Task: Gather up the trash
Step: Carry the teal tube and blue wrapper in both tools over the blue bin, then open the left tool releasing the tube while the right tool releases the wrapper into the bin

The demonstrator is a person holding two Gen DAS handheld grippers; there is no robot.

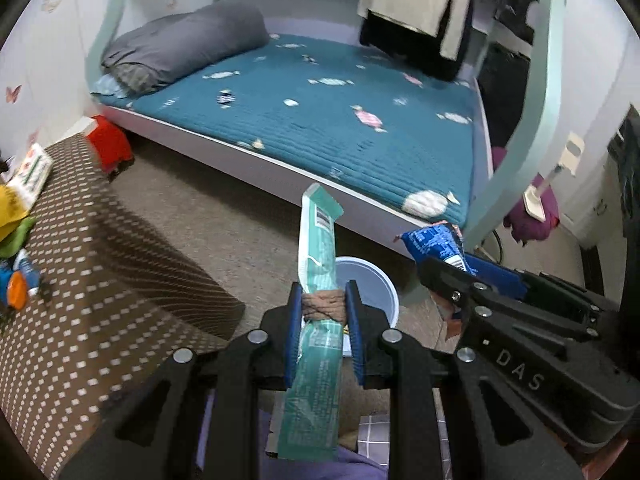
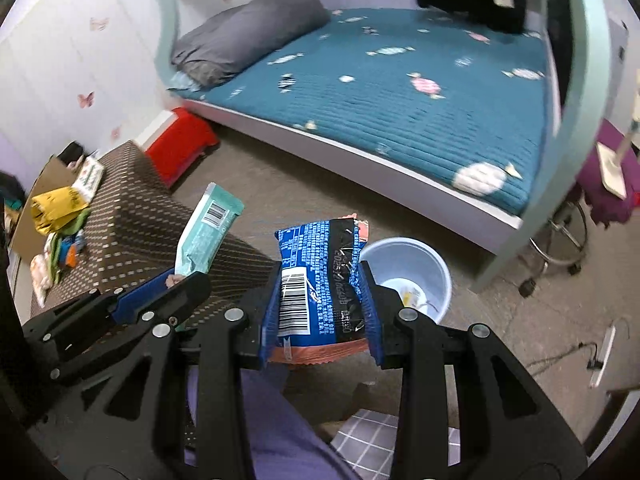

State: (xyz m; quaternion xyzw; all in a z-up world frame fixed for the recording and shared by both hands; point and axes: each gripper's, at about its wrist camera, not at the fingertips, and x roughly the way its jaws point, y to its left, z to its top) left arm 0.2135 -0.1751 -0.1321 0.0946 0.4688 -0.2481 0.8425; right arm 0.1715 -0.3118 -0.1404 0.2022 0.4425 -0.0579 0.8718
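Teal and crinkled, the long wrapper (image 1: 316,280) stands pinched upright in the left gripper (image 1: 324,312), while the right gripper (image 2: 320,300) clamps the blue snack packet (image 2: 316,276), barcode showing. Both loads hang above the floor, just short of the pale blue bin (image 2: 404,264) by the bed (image 2: 400,92). We look to be mid-carry; next comes centring each over the rim, then letting go.

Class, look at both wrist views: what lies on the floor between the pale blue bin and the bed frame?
Nothing: in the right wrist view, only bare brown floor separates the bin from the bed frame.
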